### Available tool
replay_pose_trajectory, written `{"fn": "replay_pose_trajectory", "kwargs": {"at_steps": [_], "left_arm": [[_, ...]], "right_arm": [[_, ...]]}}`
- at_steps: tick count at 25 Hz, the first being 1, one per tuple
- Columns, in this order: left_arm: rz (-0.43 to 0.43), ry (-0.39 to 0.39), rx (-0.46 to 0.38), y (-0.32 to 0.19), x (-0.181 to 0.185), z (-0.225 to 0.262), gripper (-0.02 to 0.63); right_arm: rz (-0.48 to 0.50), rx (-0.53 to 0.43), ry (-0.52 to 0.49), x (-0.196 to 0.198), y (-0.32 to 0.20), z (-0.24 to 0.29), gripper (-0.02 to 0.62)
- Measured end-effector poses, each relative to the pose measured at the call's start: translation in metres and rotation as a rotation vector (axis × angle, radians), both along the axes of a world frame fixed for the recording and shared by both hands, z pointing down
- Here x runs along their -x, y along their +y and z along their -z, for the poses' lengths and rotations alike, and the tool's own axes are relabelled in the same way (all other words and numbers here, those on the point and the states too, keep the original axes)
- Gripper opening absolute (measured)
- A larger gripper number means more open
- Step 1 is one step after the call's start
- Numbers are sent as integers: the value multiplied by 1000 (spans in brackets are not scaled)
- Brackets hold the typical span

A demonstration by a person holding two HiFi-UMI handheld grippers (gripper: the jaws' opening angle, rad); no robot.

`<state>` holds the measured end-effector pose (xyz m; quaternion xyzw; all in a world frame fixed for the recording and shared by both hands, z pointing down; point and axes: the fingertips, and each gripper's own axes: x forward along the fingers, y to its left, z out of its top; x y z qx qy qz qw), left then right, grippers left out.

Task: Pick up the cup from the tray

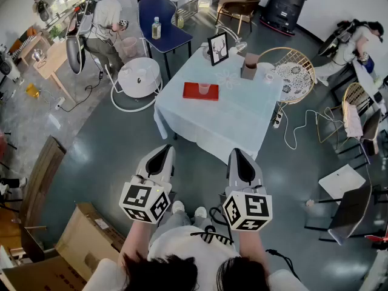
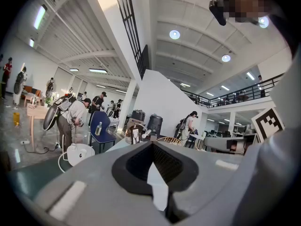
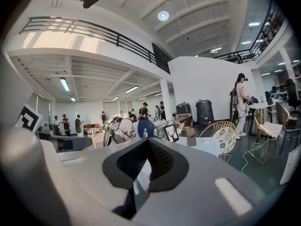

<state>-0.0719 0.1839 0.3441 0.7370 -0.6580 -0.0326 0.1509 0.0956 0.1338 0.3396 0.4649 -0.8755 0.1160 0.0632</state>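
Both empty at that moment, were they?

Yes. The left gripper [image 1: 165,150] had its jaws together with nothing between them, and its own view [image 2: 151,145] showed the dark pads meeting at the tips. The right gripper [image 1: 236,153] was the same, jaws closed on nothing [image 3: 149,142]. The person held both low, close to the body.

Where was the thing they were after?

The small clear plastic cup [image 1: 204,89] stood upright on the flat red rectangular tray [image 1: 190,93]. The tray lay on the pale blue cloth-covered surface [image 1: 233,117], towards its far left part. Bare grey floor [image 1: 121,144] lay between the grippers and the near edge of that surface, so the cup was well apart from both.

So how much of the job was done?

None that showed. The cup sat untouched on the tray, and neither gripper was over the surface. By my reckoning all of it was left: walking up, opening one gripper, bringing its jaws around the cup, closing, and lifting it clear of the tray.

Which gripper would have taken it?

I could not say. Both looked equally ready, and the cup sat roughly in line between them.
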Motion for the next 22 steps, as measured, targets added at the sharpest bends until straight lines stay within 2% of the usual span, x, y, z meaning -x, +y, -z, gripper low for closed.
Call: {"fn": "replay_pose_trajectory", "kwargs": {"at_steps": [16, 22], "left_arm": [[-12, -5, 2, 3, -8, -2, 0], [4, 0, 11, 0, -8, -5, 0]], "right_arm": [[6, -1, 11, -1, 6, -4, 23], [39, 23, -49, -2, -1, -5, 28]]}}
